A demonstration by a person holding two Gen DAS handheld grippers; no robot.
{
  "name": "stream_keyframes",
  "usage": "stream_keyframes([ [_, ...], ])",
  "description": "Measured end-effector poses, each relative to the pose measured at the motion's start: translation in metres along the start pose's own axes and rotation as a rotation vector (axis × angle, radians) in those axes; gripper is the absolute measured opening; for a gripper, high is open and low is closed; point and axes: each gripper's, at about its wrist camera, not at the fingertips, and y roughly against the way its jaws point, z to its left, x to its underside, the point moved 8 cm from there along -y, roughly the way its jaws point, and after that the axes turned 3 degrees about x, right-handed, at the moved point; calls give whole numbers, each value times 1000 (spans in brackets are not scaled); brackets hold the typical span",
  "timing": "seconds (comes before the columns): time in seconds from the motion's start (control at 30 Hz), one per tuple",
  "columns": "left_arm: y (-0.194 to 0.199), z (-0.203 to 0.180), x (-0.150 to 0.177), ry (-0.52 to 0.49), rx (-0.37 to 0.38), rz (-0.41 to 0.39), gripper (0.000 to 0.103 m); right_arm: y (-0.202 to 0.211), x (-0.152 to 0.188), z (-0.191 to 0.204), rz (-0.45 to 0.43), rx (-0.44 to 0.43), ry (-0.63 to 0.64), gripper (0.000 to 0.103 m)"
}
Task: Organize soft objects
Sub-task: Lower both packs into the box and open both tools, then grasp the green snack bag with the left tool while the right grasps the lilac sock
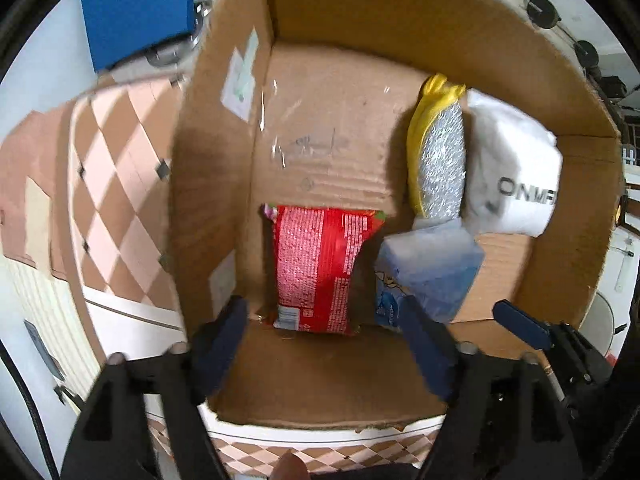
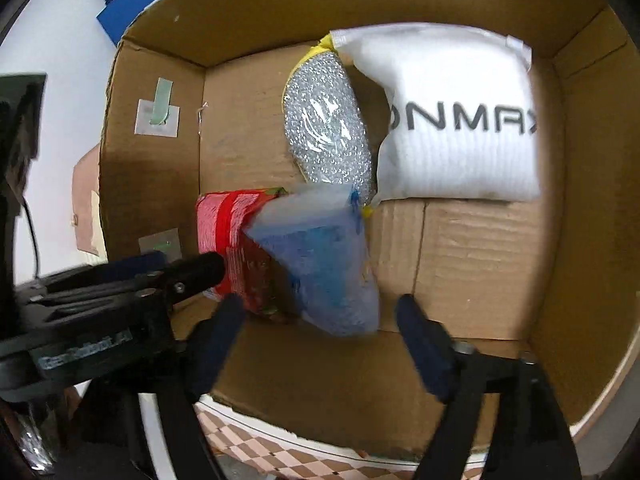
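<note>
Both tools hang over the near wall of the cardboard box (image 1: 360, 8), side by side, and both are released, fingers spread with nothing between them. The left tool (image 1: 324, 344) looks straight down its fingers at the red packet (image 1: 316, 268), which lies flat on the box floor just ahead of it; the packet's long axis runs along the line of the fingers, so its narrow width falls across the gap. The right tool (image 2: 320, 336) has the translucent blue pouch (image 2: 324, 256) directly ahead, blurred, tilted, and partly overlapping the red packet (image 2: 232, 240) on the pouch's left; whether it is resting or not yet settled cannot be told. Farther ahead, against the far wall, the bubble-wrapped yellow item (image 2: 328, 128) stands beside the white ONMAX bag (image 2: 452, 120), the two touching.

Judging from this, the soft things are already in the box and what remains is tidying. The pouch is nearer the right tool, the packet nearer the left, so each would be reached by a short forward move without crossing
</note>
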Motion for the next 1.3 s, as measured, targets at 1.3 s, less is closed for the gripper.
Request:
stream_keyframes([
  [1.3, -61, -32, 141, -87, -244, -155, 98, 41, 173, -280, -214, 278, -281, 103],
])
